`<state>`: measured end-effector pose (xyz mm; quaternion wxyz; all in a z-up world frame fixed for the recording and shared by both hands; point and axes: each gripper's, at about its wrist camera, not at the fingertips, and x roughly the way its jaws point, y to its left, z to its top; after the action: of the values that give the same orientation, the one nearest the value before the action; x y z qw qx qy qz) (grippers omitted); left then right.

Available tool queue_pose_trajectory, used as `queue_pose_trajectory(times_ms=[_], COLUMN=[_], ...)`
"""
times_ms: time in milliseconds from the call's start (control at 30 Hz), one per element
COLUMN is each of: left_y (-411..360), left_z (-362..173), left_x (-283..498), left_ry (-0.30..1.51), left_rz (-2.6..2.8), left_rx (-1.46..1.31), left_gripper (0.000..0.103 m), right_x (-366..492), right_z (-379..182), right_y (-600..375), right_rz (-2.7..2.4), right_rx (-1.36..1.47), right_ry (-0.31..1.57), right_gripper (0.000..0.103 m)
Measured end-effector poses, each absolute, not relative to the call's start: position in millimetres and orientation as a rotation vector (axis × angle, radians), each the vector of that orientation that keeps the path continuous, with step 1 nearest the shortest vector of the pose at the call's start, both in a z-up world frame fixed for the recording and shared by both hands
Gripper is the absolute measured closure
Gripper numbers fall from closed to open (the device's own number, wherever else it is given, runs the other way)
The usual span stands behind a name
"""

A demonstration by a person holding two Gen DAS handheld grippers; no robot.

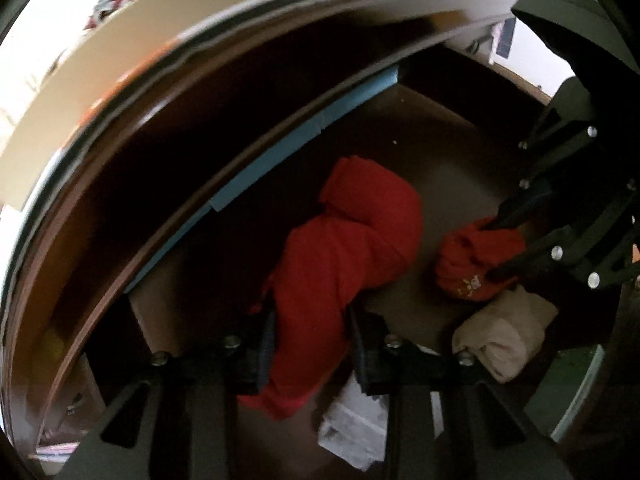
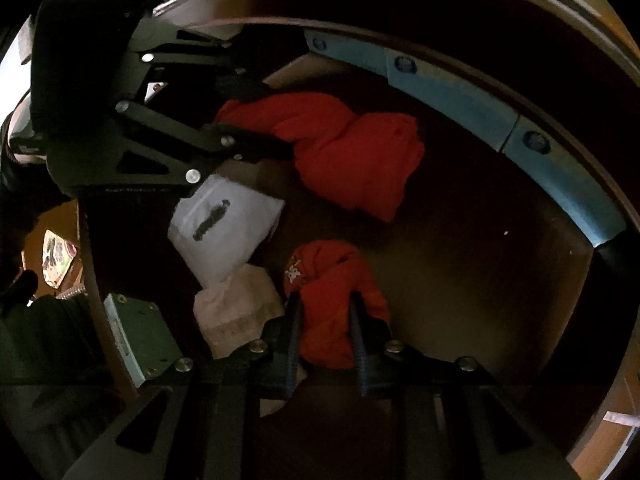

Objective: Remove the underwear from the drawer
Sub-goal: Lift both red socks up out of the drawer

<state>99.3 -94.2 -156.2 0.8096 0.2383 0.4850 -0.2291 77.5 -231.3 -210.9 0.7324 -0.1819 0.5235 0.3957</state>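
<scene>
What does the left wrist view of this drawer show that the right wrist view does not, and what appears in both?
Only the left wrist view shows the pale top board above the drawer, with clutter behind it. Only the right wrist view shows the grey-green lock plate on the drawer front and the screw heads along the blue strip. Both show the large red garment pinched by the left gripper, the small red garment pinched by the right gripper, a beige bundle and a white packet.
</scene>
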Motion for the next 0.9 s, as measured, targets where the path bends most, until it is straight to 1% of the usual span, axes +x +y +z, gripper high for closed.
queue_pose_trajectory(times_ms=[267, 467, 900], left_y=[-53, -31, 27], left_z=[-150, -143, -119], left_x=[98, 94, 69], left_ry=[1.02, 0.985, 0.886], left_rz=[-0.431, -0.375, -0.346], left_rx=[0.316, 0.224, 0.128], left_gripper=[0.073, 0.073, 0.073], right_x=[66, 57, 61], right_z=[-200, -195, -187], right_y=[-240, -243, -249], right_rz=[0.87, 0.872, 0.883], right_rx=[-0.37, -0.376, -0.329], right_ry=[1.079, 1.036, 0.96], right_gripper=[0.079, 0.079, 0.079])
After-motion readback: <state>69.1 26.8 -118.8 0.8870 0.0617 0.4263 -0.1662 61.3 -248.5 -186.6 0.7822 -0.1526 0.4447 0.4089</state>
